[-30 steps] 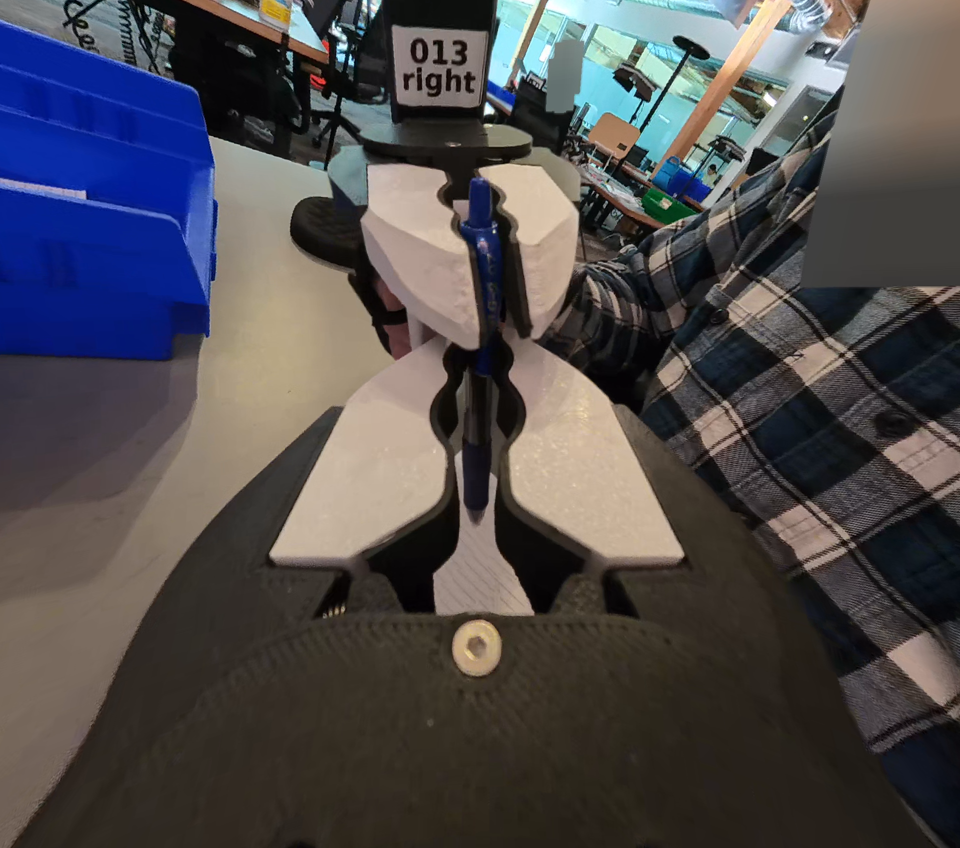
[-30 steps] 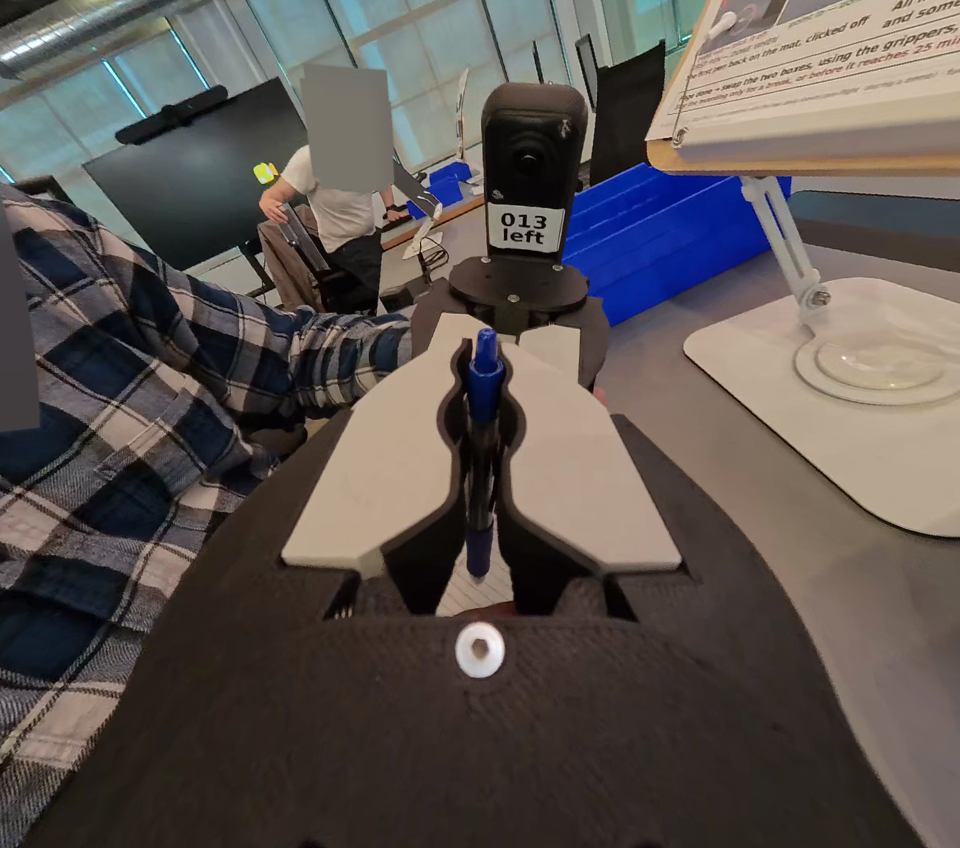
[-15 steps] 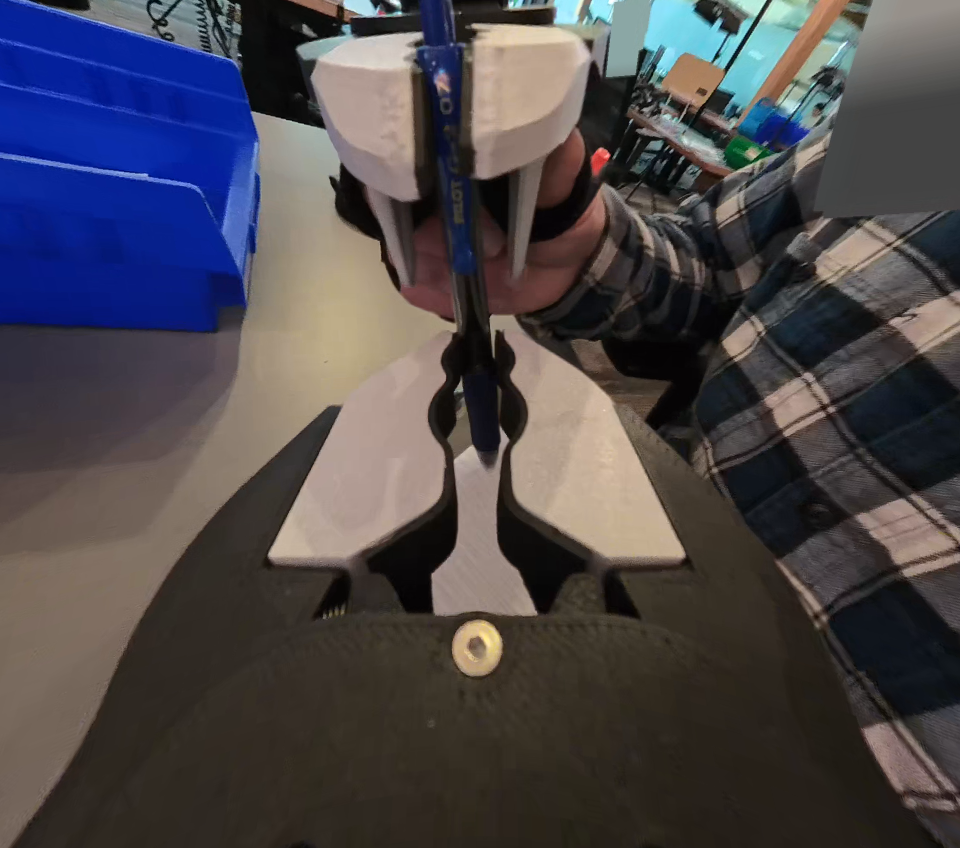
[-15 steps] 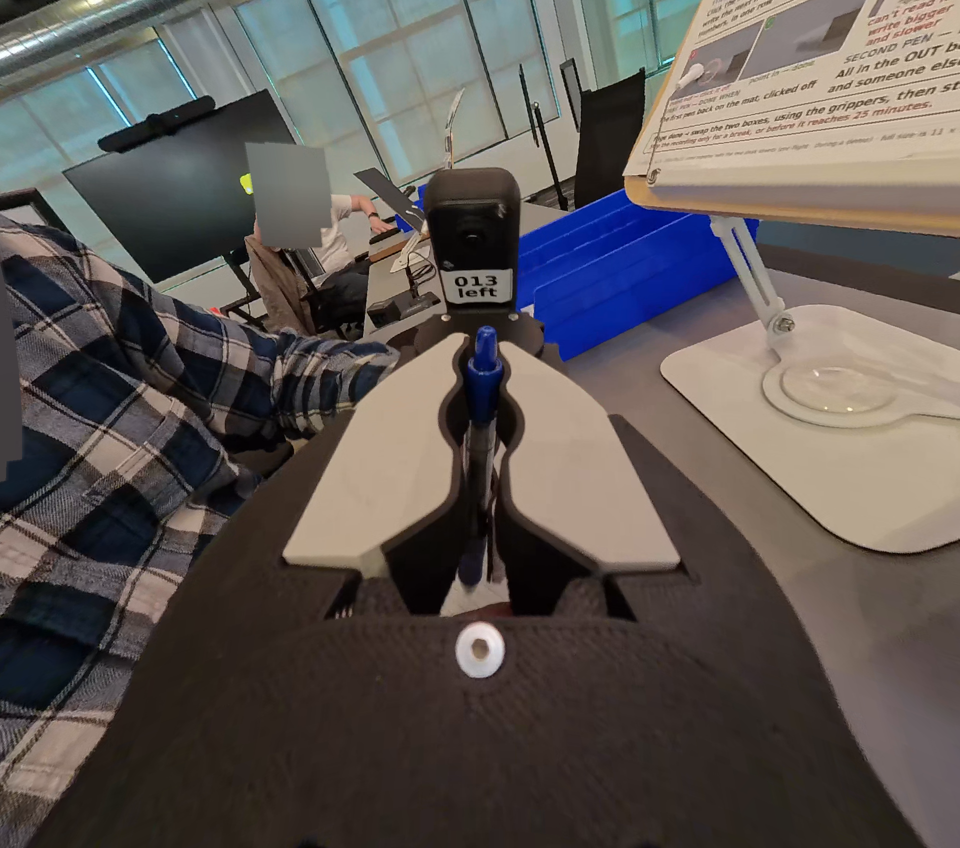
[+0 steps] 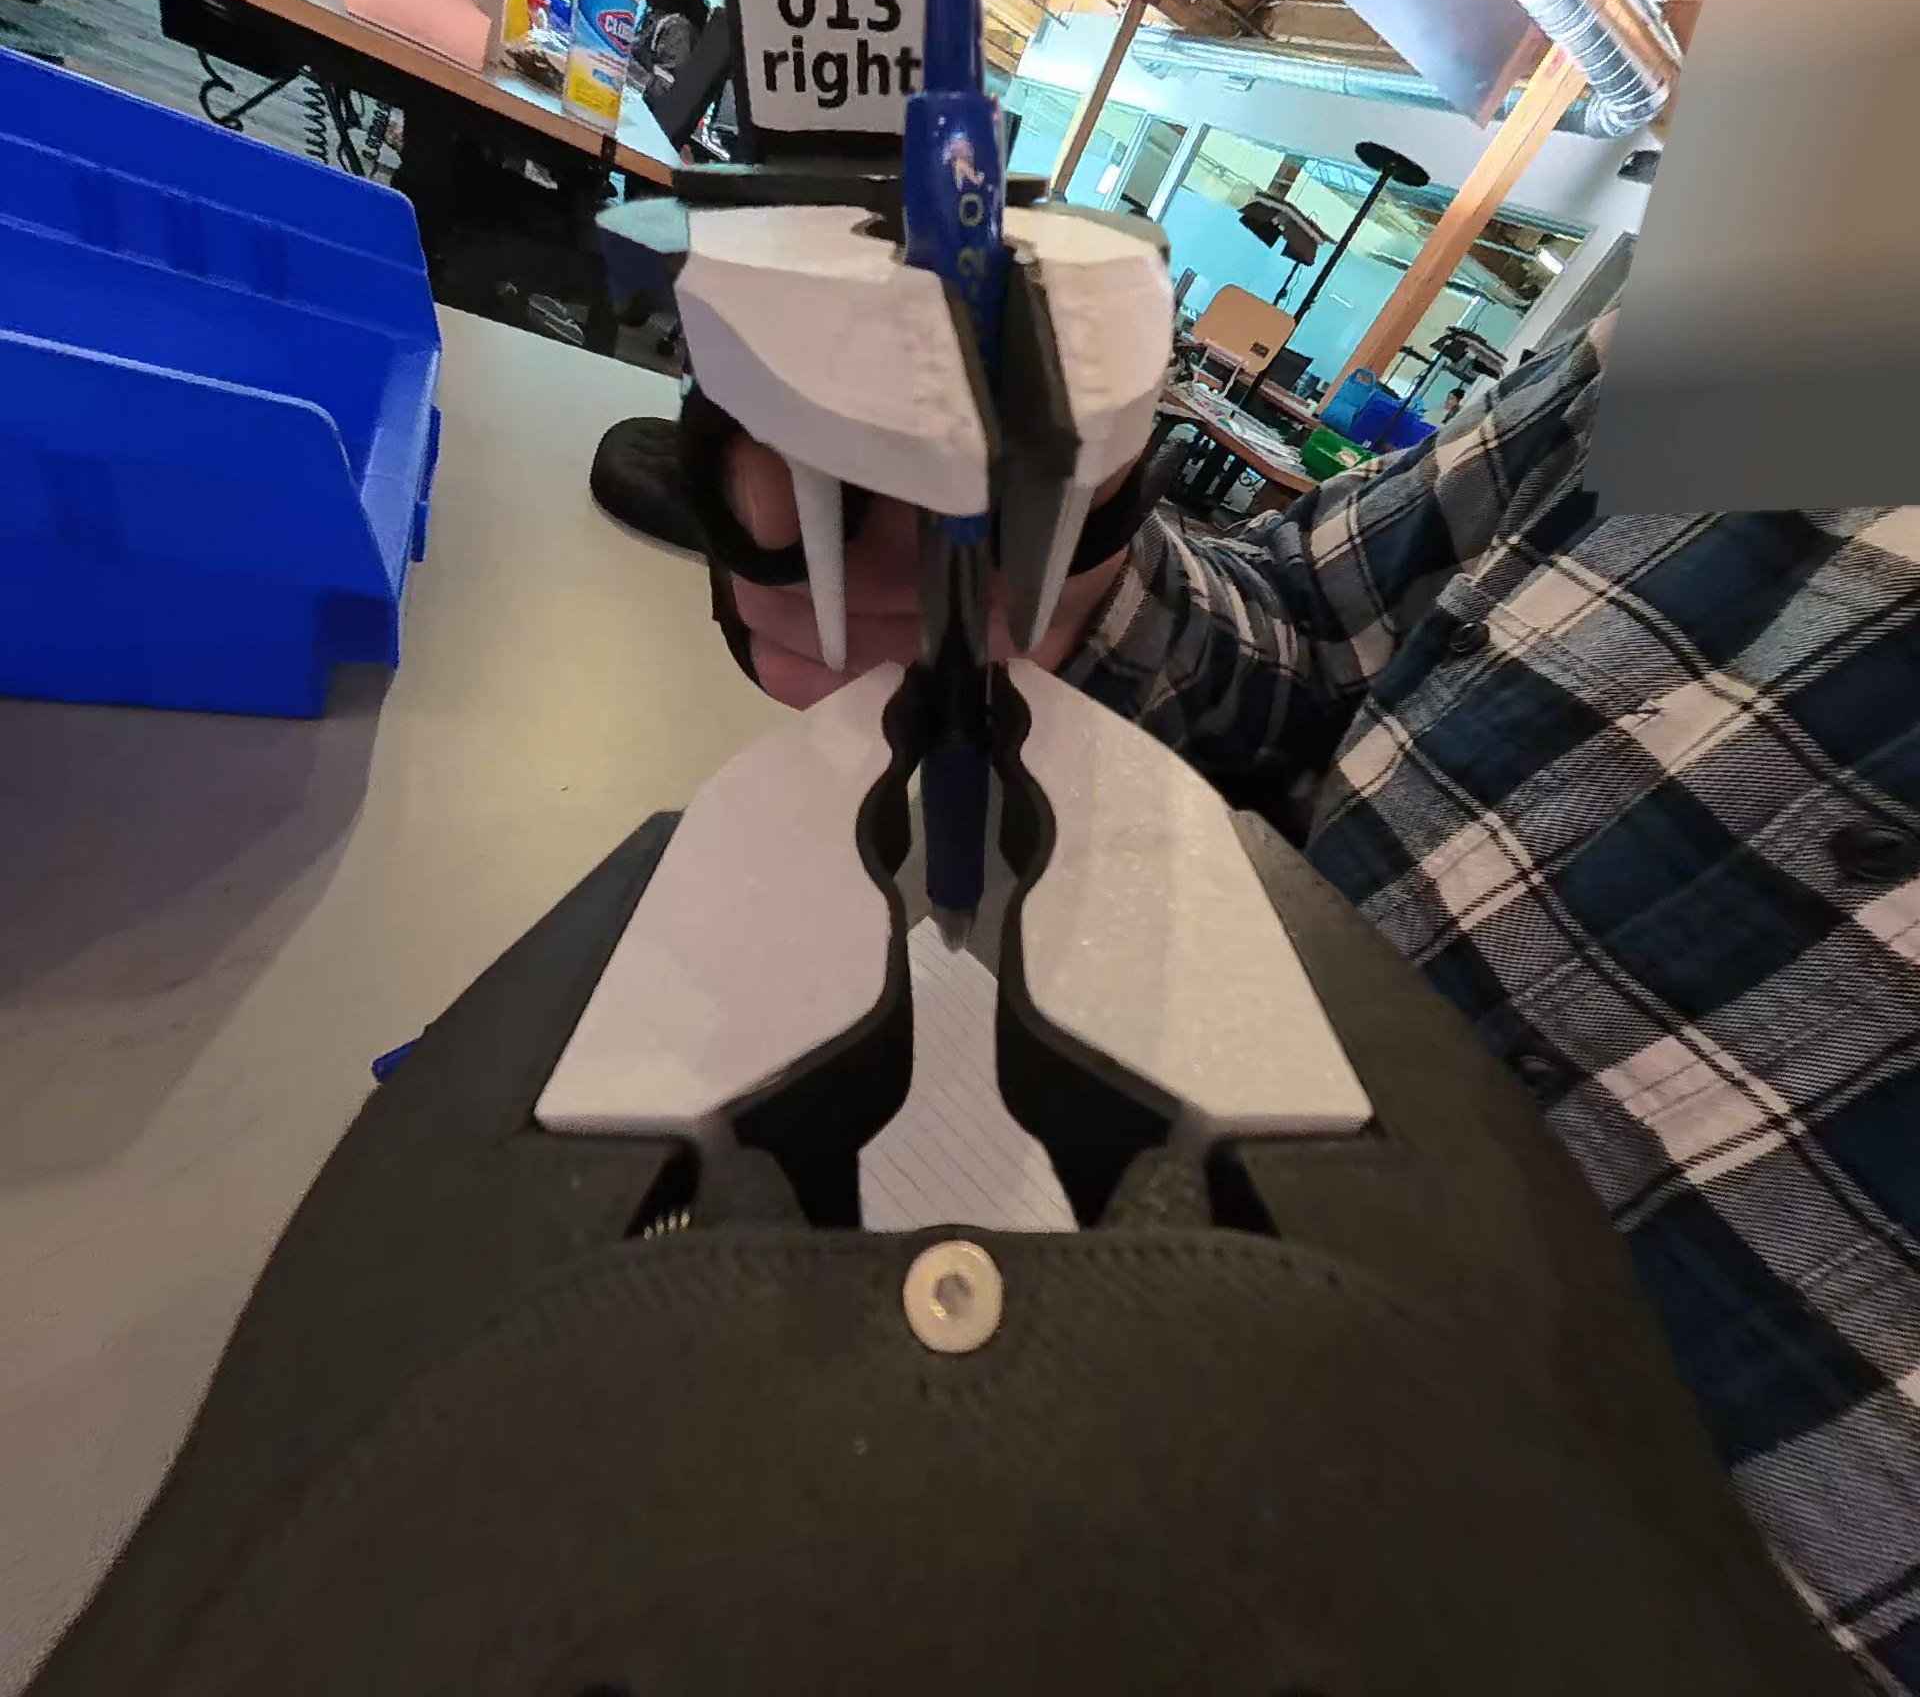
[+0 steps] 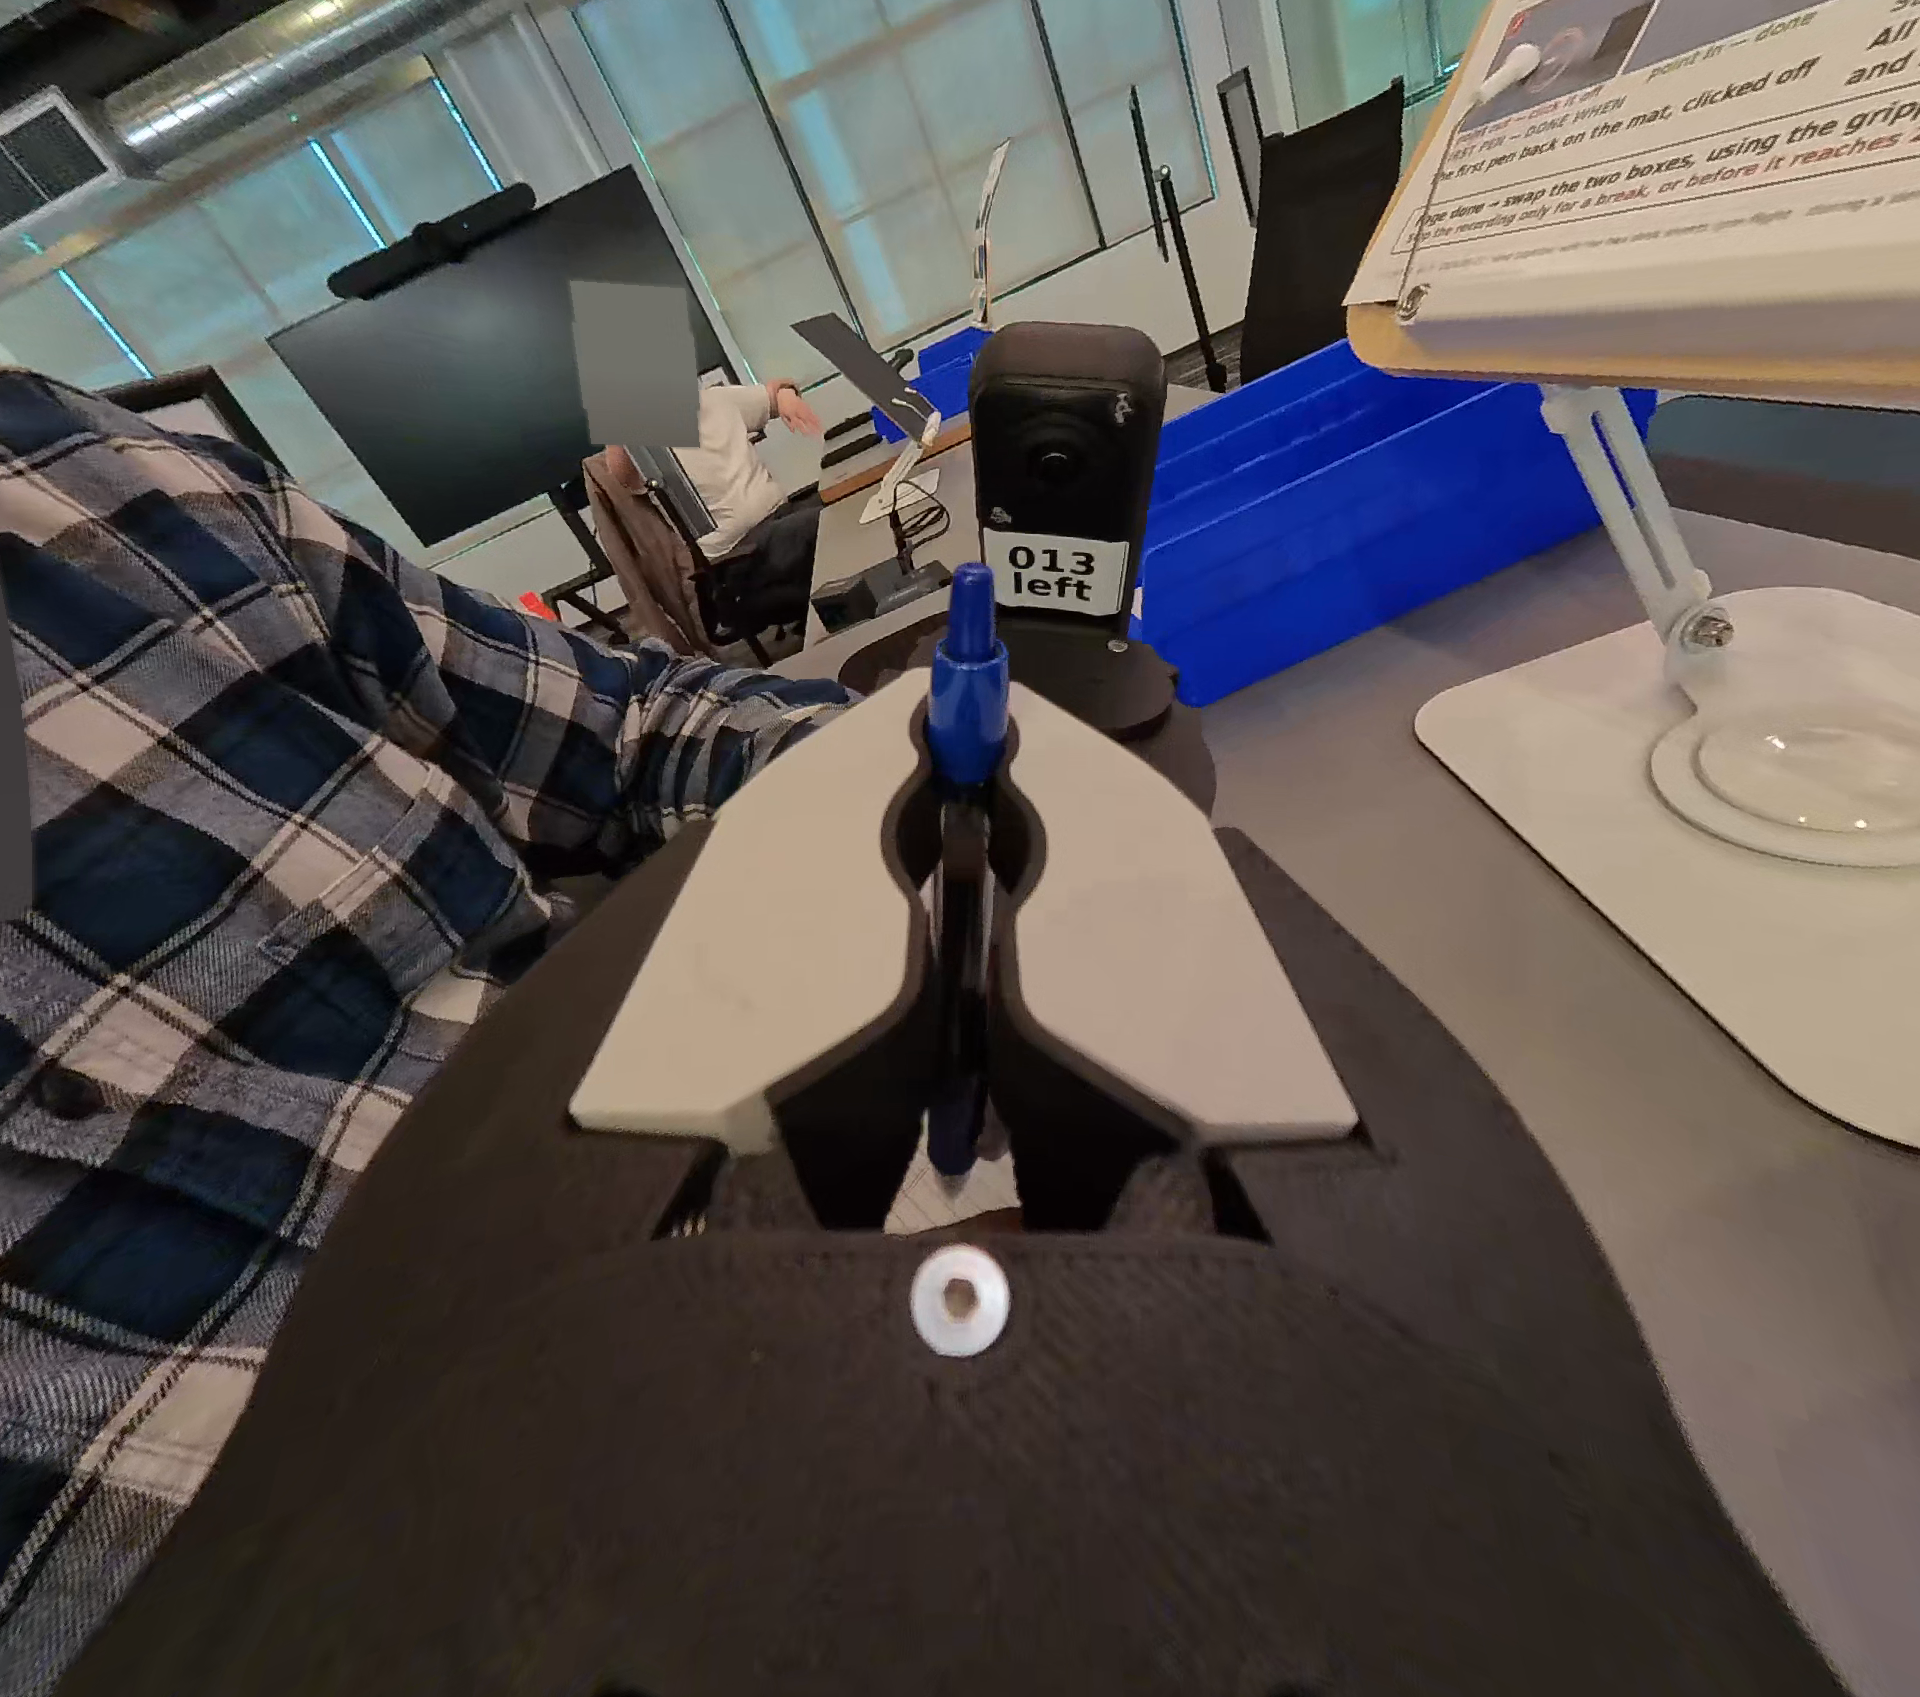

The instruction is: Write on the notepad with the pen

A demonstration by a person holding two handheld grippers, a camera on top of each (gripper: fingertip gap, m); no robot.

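A: Start at the left of the left wrist view. What's there?

B: Stacked blue bins (image 5: pixel 197 400) on the grey table (image 5: pixel 312 868). In the middle, the left gripper (image 5: pixel 951 691) has its white fingers (image 5: pixel 769 899) close together around the lower barrel of the blue pen (image 5: pixel 956 826), and the tips look to be touching the barrel.

A: And the pen's point?

B: It hangs just above the lined notepad (image 5: pixel 961 1128), which shows through the gap between the fingers. I can't tell whether it touches the paper.

A: The other tool?

B: Straight ahead, the right gripper (image 5: pixel 987 359), held in a hand (image 5: pixel 883 598), is clamped on the upper part of the same pen. A plaid sleeve (image 5: pixel 1558 816) fills the right side.

A: Now the right wrist view, same order.

B: Plaid sleeve (image 6: pixel 260 764) on the left. In the centre the right gripper (image 6: pixel 961 743) pinches the pen (image 6: pixel 966 702), clicker end upward. Behind it stand the left gripper's camera (image 6: pixel 1060 463) and blue bins (image 6: pixel 1351 525). On the far right, a white stand (image 6: pixel 1662 816) carries a printed sheet (image 6: pixel 1683 89)
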